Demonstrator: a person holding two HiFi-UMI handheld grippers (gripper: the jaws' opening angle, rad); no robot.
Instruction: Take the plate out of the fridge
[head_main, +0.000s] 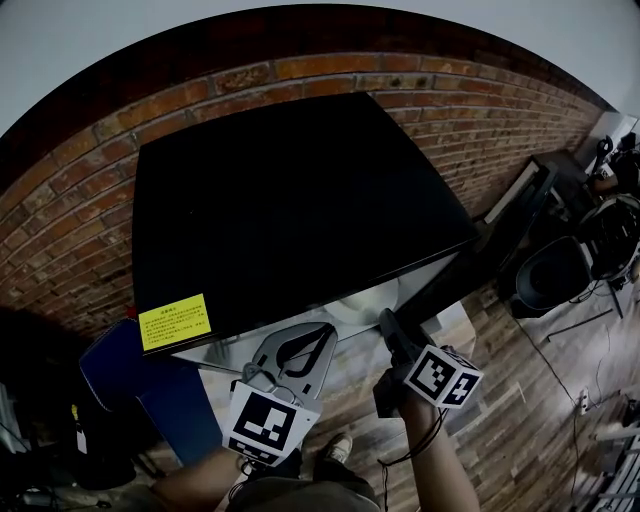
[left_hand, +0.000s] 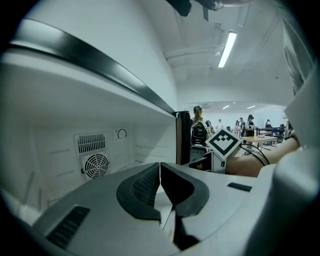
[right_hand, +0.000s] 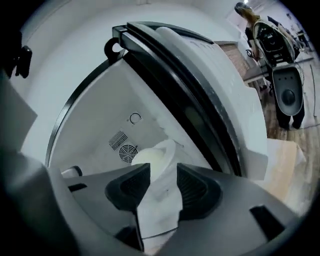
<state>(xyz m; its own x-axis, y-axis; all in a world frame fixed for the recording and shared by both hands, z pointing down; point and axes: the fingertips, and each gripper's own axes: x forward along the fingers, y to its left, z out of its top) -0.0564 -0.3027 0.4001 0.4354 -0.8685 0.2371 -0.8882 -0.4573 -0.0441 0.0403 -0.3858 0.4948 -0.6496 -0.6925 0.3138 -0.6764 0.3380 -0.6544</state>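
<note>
Reaching: right gripper (right_hand: 159, 187), jaws wide, empty, faces the plate (right_hand: 152, 161) just ahead inside the fridge (right_hand: 100, 115); left gripper (left_hand: 160, 187) closed, empty; next, probably advance and clamp it.

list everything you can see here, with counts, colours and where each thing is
fridge: 1, black outside, white inside, door open
fan grille: 1, white, fridge back wall
dial: 1, white, above the fan grille
plate: 1, white, inside the fridge near the fan grille
sticker: 1, yellow, front corner of the fridge top
brick wall: 1, red-brown, behind the fridge
blue object: 1, left of the fridge, kind unclear
chair: at least 1, black, right of the fridge
left gripper: 1, grey, jaws together, empty
right gripper: 1, grey, jaws apart, gripping nothing
</note>
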